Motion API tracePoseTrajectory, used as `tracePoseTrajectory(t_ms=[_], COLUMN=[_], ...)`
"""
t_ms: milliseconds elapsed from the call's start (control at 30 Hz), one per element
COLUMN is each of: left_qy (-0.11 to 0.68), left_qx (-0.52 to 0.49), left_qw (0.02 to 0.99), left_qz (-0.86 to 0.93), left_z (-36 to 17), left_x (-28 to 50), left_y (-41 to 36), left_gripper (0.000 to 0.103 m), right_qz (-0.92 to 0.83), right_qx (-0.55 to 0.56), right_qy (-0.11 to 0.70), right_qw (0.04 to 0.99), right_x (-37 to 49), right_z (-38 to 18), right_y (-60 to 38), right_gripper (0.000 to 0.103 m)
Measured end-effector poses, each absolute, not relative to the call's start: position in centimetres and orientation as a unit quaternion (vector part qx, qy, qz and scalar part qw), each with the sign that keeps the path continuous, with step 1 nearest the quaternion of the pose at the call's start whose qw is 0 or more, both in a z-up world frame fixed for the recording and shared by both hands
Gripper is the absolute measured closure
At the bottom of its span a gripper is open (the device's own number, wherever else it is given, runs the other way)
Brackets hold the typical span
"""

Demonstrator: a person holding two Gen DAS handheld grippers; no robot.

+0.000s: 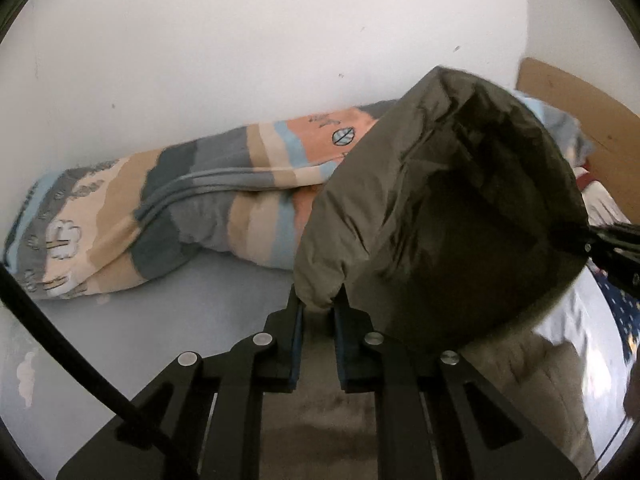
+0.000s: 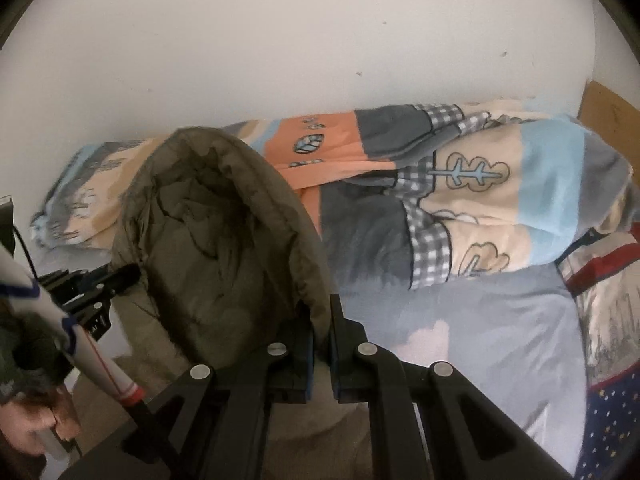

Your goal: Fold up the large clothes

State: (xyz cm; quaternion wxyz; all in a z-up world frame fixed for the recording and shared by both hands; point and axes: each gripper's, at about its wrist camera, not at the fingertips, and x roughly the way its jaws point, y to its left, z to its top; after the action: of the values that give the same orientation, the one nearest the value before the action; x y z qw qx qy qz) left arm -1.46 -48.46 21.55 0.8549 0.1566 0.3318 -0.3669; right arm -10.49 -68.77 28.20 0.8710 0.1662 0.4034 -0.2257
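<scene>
Hood (image 1: 440, 208) lifted off bed (image 1: 200, 320); left claw (image 1: 319, 304) clamped on one rim edge, right claw (image 2: 320, 320) clamped on other. Quilt (image 2: 460, 184) behind.

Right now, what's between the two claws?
The olive padded hood, lifted and held open. The left claw pinches one side of its rim, the right claw the other. The right wrist view shows the whole span; behind it lies a rolled patterned quilt.
</scene>
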Motion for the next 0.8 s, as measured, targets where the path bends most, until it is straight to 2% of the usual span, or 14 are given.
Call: tracePoseTrajectory(t_ms=[133,233,267,300,367,500,567,667,733,800], left_qy=[0.319,0.327,0.332,0.346,0.371,0.41,0.399,0.379,0.363,0.349], left_qx=[0.152,0.172,0.181,0.198,0.216,0.241,0.26,0.273,0.266,0.247], left_qw=[0.848,0.837,0.832,0.823,0.812,0.789,0.78,0.779,0.787,0.799], left_qz=[-0.395,-0.404,-0.405,-0.404,-0.395,-0.391,-0.406,-0.419,-0.422,-0.423], left_z=[23.1,21.9,21.0,19.5,16.7,13.4,13.8,16.0,17.9,20.4], left_x=[-7.1,-11.5,-12.9,-14.3,-16.3,-19.7,-22.0,-23.4,-23.2,-22.6], left_y=[-43.1,-39.1,-37.9,-36.6,-34.3,-30.2,-28.2,-27.2,-27.8,-29.3], left_gripper=[0.09,0.09,0.086,0.073,0.058,0.058,0.058,0.056,0.049,0.042], right_qz=[-0.201,-0.181,-0.177,-0.175,-0.172,-0.172,-0.166,-0.158,-0.154,-0.158], right_qx=[0.168,0.155,0.146,0.141,0.139,0.145,0.161,0.168,0.168,0.175], right_qy=[0.383,0.372,0.377,0.382,0.406,0.489,0.519,0.517,0.512,0.491], right_qw=[0.886,0.897,0.897,0.896,0.887,0.843,0.823,0.824,0.828,0.839], right_x=[-15.9,-21.1,-22.6,-23.8,-26.2,-29.1,-31.3,-34.2,-35.3,-35.7], right_z=[30.6,31.4,31.0,30.5,28.0,21.6,20.1,21.2,22.8,25.1], right_y=[-64.7,-60.5,-59.0,-57.9,-55.9,-54.1,-53.3,-52.7,-52.6,-53.3], right_gripper=[0.097,0.097,0.097,0.097,0.096,0.085,0.085,0.085,0.083,0.072])
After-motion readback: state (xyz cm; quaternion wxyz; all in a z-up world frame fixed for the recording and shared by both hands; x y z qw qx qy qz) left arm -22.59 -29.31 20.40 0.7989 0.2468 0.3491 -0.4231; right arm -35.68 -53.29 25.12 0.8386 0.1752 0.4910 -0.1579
